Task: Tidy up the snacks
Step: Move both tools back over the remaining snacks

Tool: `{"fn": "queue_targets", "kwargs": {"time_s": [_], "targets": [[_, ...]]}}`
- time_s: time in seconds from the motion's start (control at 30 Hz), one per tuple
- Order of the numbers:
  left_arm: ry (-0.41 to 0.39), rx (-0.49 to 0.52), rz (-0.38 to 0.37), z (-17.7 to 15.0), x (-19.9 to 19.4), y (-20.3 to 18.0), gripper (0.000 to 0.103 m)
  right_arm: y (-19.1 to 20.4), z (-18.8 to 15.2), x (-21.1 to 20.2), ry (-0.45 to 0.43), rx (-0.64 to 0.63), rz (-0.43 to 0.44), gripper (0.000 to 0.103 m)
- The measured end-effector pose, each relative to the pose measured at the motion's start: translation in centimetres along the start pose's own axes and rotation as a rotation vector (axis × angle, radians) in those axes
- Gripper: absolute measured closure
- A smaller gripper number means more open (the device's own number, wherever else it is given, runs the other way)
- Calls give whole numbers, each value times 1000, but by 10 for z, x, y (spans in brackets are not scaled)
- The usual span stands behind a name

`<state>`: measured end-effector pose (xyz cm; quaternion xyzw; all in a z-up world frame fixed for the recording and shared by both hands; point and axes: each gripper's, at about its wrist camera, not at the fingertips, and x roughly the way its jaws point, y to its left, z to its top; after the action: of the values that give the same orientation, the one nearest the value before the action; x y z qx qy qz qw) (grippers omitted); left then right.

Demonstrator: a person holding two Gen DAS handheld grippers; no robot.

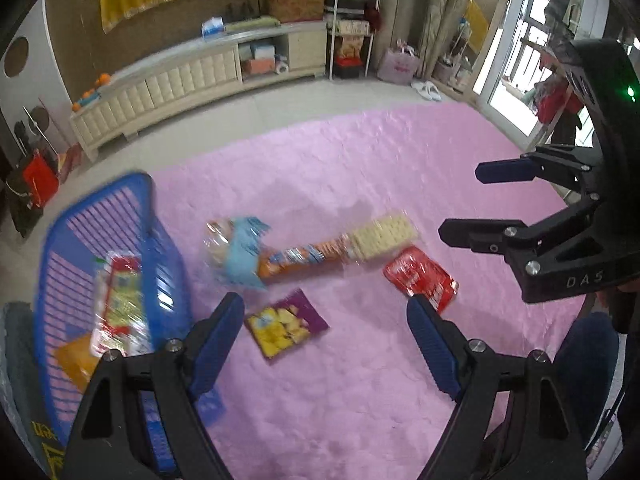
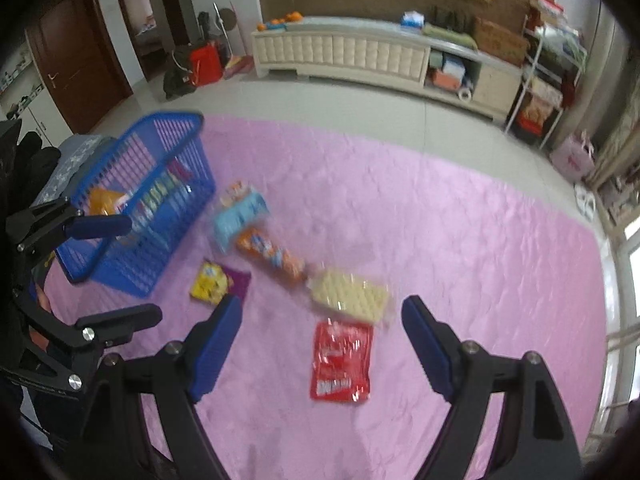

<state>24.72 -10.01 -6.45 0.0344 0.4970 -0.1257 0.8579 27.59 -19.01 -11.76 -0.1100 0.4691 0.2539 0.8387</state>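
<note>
Five snack packs lie loose on my pink blanket (image 2: 440, 216): one light blue pack (image 2: 236, 216), one orange biscuit sleeve (image 2: 268, 256), one pale cracker pack (image 2: 350, 294), one red pouch (image 2: 342, 364), one purple-and-yellow bag (image 2: 218, 282). Blue pack, sleeve and crackers form one line, their long axes running from far left to near right. One blue basket (image 2: 160, 184) stands left, holding several blurred packs. My left gripper (image 1: 326, 340) and right gripper (image 2: 322, 340) both hang spread wide, empty.

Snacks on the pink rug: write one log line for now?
left claw: open, empty | right claw: open, empty | basket: some snacks inside | rug: five packets
</note>
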Motion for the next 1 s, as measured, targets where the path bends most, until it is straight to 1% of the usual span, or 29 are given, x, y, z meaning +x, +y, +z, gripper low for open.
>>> {"fn": "queue_targets", "kwargs": {"time_s": [0.1,0.2,0.37,0.43,0.57,0.7,0.73,0.8,0.9,0.97,1.0], "targets": [[65,-11,1,-9,26,-6,21,-11,-19,17,47,33,6,18],[121,-51,8,-17,48,-6,21,-19,-33,37,101,70,6,18],[200,-174,-9,-26,79,14,21,-28,-51,67,178,109,26,18],[214,-204,0,-28,88,18,21,-30,-55,76,192,120,27,18],[225,-228,27,-25,102,27,21,-36,-61,96,233,150,25,18],[243,-263,38,-24,117,39,21,-39,-66,113,264,153,15,18],[251,-266,55,-22,122,41,21,-39,-67,114,261,153,12,17],[261,-276,76,-23,128,46,21,-36,-67,114,247,134,-3,17],[285,-309,80,-27,138,55,21,-28,-68,115,253,83,-40,17],[272,-310,88,-29,139,56,21,-19,-70,117,254,33,-74,18],[271,-308,93,-29,140,55,21,-18,-71,117,249,33,-74,18]]}}
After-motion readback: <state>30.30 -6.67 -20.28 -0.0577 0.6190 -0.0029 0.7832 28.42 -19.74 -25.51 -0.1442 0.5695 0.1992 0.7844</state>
